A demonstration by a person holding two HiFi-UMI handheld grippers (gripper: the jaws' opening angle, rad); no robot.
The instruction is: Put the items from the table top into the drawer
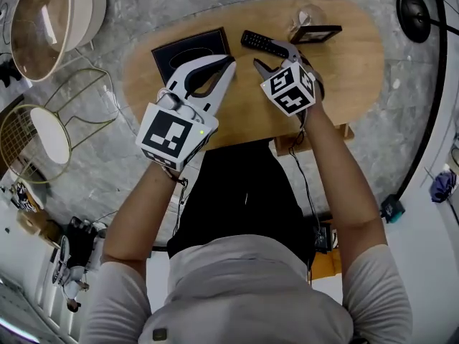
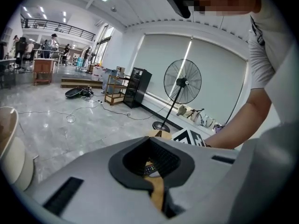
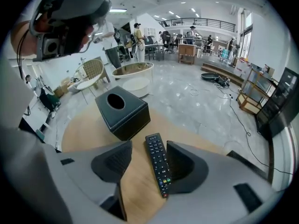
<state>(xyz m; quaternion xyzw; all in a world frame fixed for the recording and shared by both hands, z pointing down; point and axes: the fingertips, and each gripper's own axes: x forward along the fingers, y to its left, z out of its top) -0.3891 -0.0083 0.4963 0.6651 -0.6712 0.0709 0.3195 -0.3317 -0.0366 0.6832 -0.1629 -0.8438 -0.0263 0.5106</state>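
A black remote [image 1: 264, 44] lies on the oval wooden table [image 1: 344, 70], right of a black tissue box [image 1: 190, 52]. My right gripper [image 1: 275, 54] hangs steeply over the remote and is open. In the right gripper view the remote [image 3: 158, 164] lies between the spread jaws of the right gripper [image 3: 149, 146], apart from both pads, with the tissue box [image 3: 122, 113] beyond it. My left gripper [image 1: 231, 60] hovers at the box's right front corner with its tips together and nothing held. In its own view the left gripper [image 2: 148, 139] shows a sliver of remote [image 2: 149, 169] through the pad hollow.
A dark picture frame [image 1: 315, 33] stands at the table's far right with a glass object [image 1: 305, 16] behind it. A round chair [image 1: 43, 24] and a wire side table [image 1: 43, 135] stand left of the table. A fan base [image 1: 414, 13] is on the floor at far right.
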